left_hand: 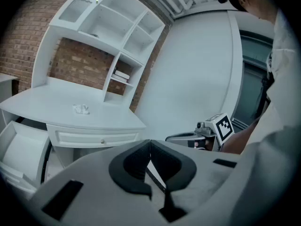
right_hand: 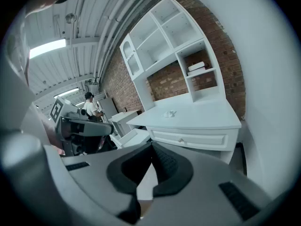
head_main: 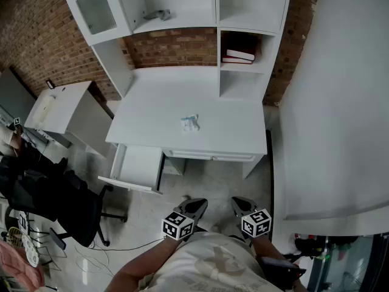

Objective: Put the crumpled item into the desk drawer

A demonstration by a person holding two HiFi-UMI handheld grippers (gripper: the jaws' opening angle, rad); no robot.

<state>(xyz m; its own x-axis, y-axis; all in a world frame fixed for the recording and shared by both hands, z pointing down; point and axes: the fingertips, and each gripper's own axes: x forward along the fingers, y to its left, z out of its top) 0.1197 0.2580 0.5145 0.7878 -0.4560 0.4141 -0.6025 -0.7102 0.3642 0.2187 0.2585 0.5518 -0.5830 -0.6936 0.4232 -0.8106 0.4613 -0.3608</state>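
Overhead, the desk (head_main: 182, 96) serves as the landmark: white, with a shelf hutch (head_main: 182, 5) at its back, set against a brick wall (head_main: 36, 35).

The crumpled item (head_main: 189, 123), a small pale wad, lies on the desk top near the middle, slightly toward the front edge, touching nothing else. The drawer (head_main: 138, 166) at the desk's front left corner stands pulled out, its white bottom facing the camera. A second drawer front (head_main: 209, 156), under the desk's middle, is closed; the gripper views show a small knob on it.

Books (head_main: 238, 55) lie stacked in a hutch compartment above the desk's right rear. A low cabinet (head_main: 61, 105) stands left of the desk. A dark chair (head_main: 73, 208) sits on the floor off the desk's front left, beyond the open drawer.

Both tongs are held in front of the desk, well apart from it, side by side and near the person's torso.
- Left gripper (head_main: 196, 205): jaws pressed together at the tips, nothing between them, pointing toward the desk and somewhat downward.
- Right gripper (head_main: 241, 203): jaws likewise together, nothing pinched.

In each gripper view the crumpled item shows beyond the closed jaws, on the desk top above the closed drawer front. A person (right_hand: 89, 105) stands far off, past the desk's left side.
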